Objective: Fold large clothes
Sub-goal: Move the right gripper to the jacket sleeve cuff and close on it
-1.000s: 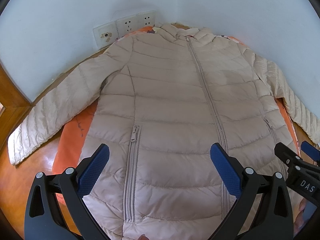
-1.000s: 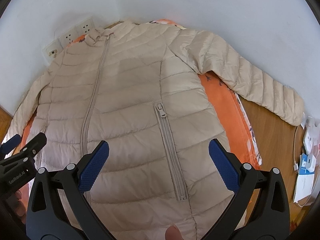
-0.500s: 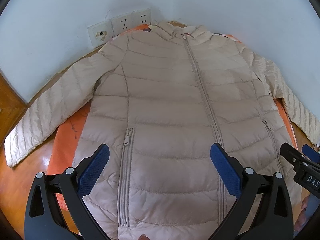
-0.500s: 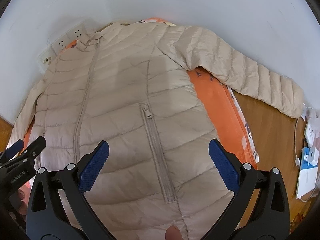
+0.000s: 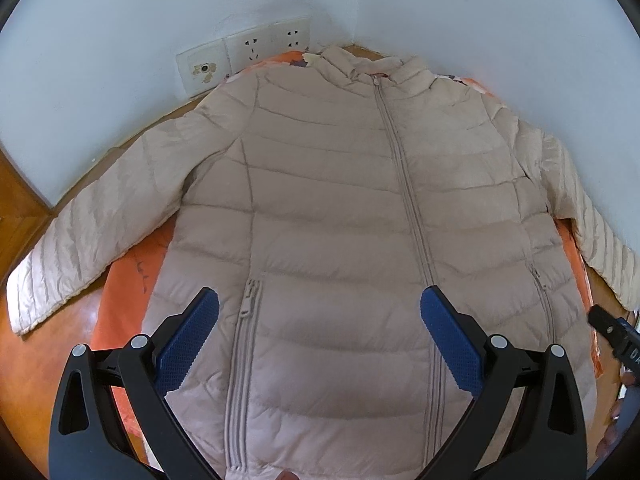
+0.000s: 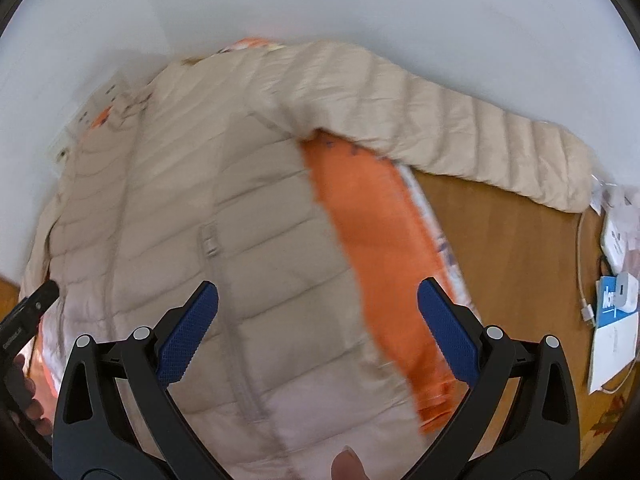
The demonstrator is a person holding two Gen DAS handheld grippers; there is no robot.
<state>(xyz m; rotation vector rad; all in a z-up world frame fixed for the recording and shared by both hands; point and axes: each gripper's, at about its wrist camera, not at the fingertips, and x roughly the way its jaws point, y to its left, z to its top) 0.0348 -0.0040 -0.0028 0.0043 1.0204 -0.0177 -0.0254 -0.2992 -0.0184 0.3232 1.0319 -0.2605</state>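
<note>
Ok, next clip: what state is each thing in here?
jacket: spread flat, front up, main zipper closed, unfolded
left sleeve: stretched outward
right sleeve: stretched outward
orange cloth: lying flat under jacket
left tool: open, empty
right tool: open, empty

The beige quilted puffer jacket (image 5: pixel 332 216) lies flat, front up, on an orange printed cloth (image 6: pixel 372 216) spread over the wooden surface (image 6: pixel 516 248), collar toward the wall's white socket plates (image 5: pixel 244 56). Its sleeves reach out both sides. White papers and a cable (image 6: pixel 612 320) lie to its right.
</note>
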